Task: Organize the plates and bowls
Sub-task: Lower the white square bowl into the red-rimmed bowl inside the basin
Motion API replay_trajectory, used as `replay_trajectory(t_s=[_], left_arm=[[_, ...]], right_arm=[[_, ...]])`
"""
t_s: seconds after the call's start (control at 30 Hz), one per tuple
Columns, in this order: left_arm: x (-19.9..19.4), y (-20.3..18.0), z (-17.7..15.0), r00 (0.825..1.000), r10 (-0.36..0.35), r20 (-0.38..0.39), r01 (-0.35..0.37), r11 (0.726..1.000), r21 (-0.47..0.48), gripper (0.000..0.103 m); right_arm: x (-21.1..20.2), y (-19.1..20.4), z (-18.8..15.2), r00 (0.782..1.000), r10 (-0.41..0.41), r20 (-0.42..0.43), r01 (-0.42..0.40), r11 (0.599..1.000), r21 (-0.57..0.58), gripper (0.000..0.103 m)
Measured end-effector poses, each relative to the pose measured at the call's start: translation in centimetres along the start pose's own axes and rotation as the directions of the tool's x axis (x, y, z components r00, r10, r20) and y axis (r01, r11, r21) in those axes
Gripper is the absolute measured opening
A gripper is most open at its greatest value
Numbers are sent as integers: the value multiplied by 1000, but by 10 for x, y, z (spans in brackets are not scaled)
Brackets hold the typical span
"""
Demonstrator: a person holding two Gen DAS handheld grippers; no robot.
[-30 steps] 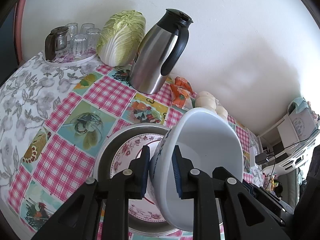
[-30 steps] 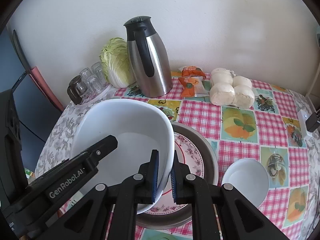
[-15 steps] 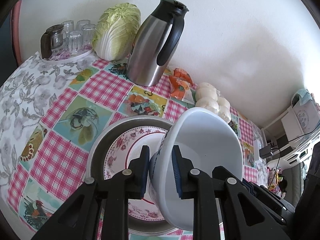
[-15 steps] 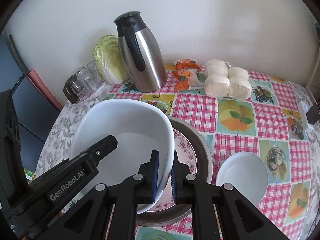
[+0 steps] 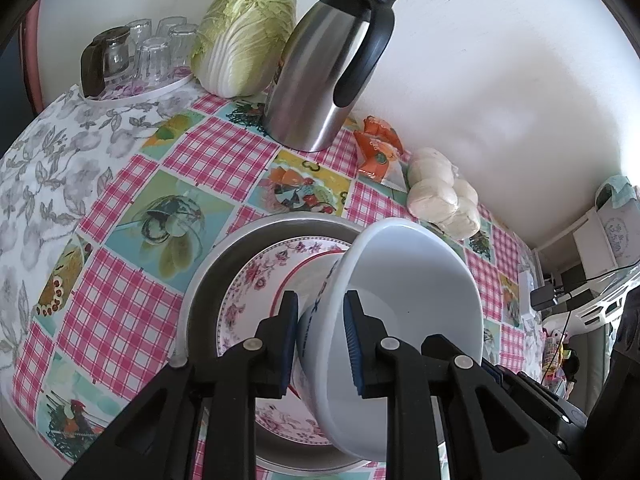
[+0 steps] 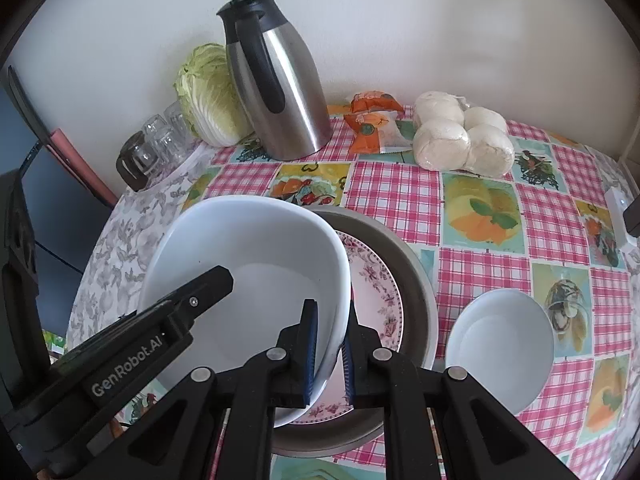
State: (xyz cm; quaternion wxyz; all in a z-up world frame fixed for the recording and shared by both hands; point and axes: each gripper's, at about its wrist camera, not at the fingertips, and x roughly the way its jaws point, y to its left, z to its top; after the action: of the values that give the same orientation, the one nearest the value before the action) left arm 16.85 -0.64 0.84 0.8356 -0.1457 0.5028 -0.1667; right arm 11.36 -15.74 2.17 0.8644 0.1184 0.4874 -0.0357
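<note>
Bowl held from both sides, hanging right over the plate stack

Both grippers are clamped on the big white bowl (image 6: 248, 276), left gripper (image 5: 322, 340) pinching one wall of the rim and right gripper (image 6: 330, 344) pinching the opposite wall, jaws closed tight on the ceramic in both views. It's tilted, mouth facing toward the right side, and sits directly above the floral plate (image 5: 260, 280) that's lying inside the metal pan (image 5: 208, 280) on the checkered worktop (image 5: 120, 220). So the drop spot is straight below the jaws, neither hand really nearer. My guess is it needs levelling out before going down, otherwise the edge could clip the plate. Small white bowl (image 6: 500, 340) waits just right of the pan, closer to the right hand
</note>
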Motion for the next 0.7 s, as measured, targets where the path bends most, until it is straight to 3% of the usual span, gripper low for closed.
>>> replay_trajectory(t_s=[0.7], left_arm=[[16,5,2,999,-17,-43,17,1000,2,23]], right_arm=[[15,-6,0,1000,-8,-26,9,999,34,15]])
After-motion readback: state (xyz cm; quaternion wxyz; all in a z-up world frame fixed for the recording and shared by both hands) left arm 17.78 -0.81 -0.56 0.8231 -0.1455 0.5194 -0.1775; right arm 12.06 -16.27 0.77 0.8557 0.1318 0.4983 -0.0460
